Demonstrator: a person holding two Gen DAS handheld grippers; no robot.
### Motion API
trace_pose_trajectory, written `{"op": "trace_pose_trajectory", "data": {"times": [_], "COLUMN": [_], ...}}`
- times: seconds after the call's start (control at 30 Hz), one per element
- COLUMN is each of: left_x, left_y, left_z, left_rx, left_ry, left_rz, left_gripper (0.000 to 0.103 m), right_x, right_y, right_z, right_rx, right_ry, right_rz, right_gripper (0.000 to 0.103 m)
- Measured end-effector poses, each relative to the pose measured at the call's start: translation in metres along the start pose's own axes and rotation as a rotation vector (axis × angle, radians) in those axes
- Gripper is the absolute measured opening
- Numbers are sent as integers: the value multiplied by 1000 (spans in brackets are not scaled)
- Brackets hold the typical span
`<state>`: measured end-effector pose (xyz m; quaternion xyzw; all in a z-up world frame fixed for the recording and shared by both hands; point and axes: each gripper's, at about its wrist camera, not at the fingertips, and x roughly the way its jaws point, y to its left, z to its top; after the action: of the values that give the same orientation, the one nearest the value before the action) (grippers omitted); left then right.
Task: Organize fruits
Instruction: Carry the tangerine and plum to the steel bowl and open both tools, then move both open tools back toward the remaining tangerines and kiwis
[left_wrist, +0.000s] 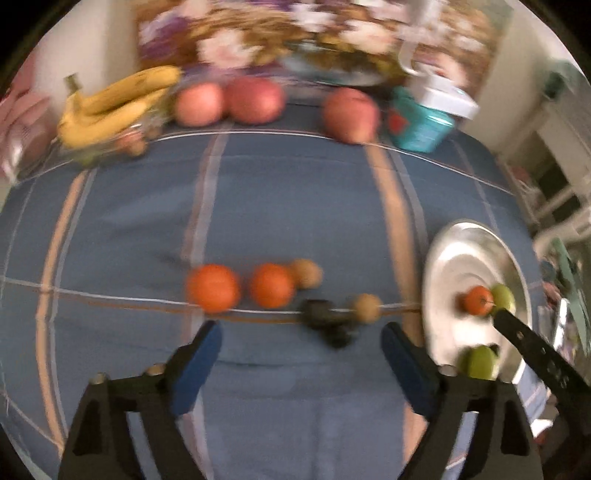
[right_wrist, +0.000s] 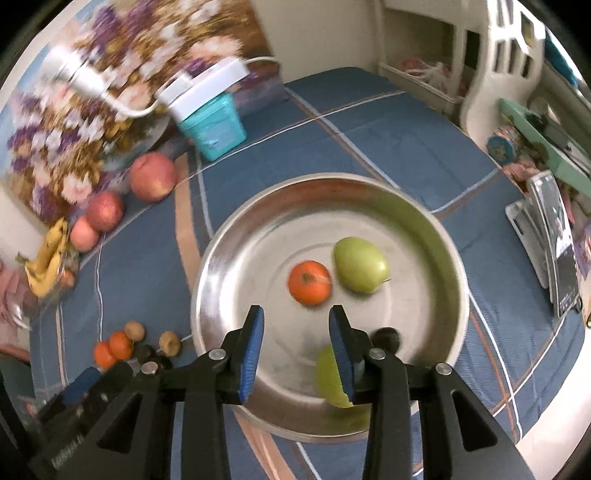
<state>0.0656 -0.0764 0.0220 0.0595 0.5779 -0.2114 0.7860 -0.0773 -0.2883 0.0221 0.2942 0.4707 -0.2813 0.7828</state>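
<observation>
Over the blue checked cloth my left gripper (left_wrist: 301, 328) is open wide, with nothing between its pads. Just ahead of it lie a dark fruit (left_wrist: 325, 325), two oranges (left_wrist: 213, 288) (left_wrist: 271, 284) and two small brown fruits (left_wrist: 306, 273) (left_wrist: 365, 308). My right gripper (right_wrist: 297, 312) hangs over the metal dish (right_wrist: 332, 179), jaws partly apart and empty. In the dish, an orange (right_wrist: 309, 282) lies just past its tips, beside a green apple (right_wrist: 360, 264). A second green fruit (right_wrist: 332, 376) is half hidden behind the right finger, and a dark fruit (right_wrist: 386, 338) sits close by.
Bananas (left_wrist: 118, 99) in a glass bowl and three red apples (left_wrist: 199, 103) (left_wrist: 255, 99) (left_wrist: 351, 114) line the far edge by a floral panel. A teal box with a white lid (left_wrist: 421, 125) stands there too. A tablet (right_wrist: 554, 251) leans at the right edge.
</observation>
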Motion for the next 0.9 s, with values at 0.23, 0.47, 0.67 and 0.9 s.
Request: {"op": "trace_pose_trajectory", "data": {"times": [0.23, 0.47, 0.67, 0.9], "left_x": [-10, -9, -1, 8], "left_y": [69, 91, 98, 104], "left_z": [2, 5, 11, 20], "left_rx": [-185, -250, -267, -287], "left_ry": [-39, -39, -15, -17], "left_rz": [24, 31, 25, 23], "left_gripper": [103, 103, 103, 103], "right_x": [5, 6, 0, 11], "right_y": [50, 105, 133, 153], "right_z": [-14, -28, -26, -17], "right_rx": [-147, -296, -336, -364], "right_ry": [24, 41, 14, 14], "right_rz": [30, 49, 75, 34], "right_gripper": [38, 38, 38, 39]}}
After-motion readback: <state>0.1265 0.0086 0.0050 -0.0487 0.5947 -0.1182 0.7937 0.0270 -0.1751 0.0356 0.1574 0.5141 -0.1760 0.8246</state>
